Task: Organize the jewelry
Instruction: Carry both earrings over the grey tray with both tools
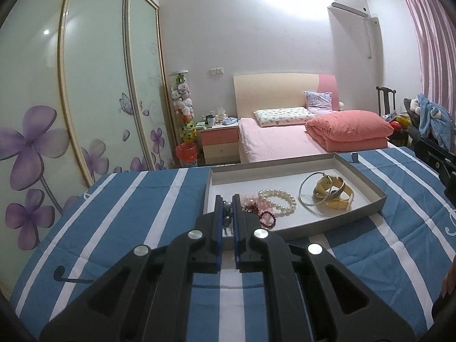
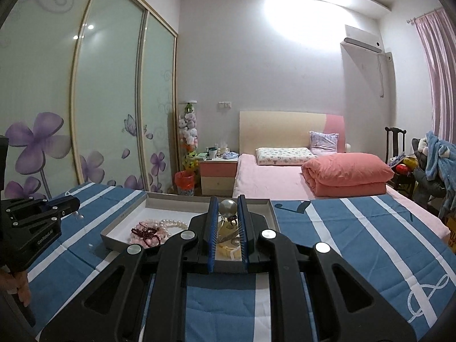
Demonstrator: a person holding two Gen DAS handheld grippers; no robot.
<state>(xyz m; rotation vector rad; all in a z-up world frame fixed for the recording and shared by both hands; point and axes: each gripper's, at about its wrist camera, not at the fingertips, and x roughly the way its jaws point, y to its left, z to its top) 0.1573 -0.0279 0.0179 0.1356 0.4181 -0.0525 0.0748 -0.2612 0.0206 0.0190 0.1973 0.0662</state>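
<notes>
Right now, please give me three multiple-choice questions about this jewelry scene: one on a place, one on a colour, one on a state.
1. Where does the white pearl bracelet lie?
A. inside the shallow grey box
B. on the pink bed
C. on the nightstand

2. What colour is the watch strap in the box?
A. green
B. yellow
C. black

3. What is the right gripper doing?
A. hanging wide open, holding nothing
B. shut on a large pearl bead
C. shut on the watch

Answers: 1 A, the bracelet rests on the box's white floor. 2 B, the strap beside the silver bangles is yellow. 3 B, the bead sits between the blue pads.
</notes>
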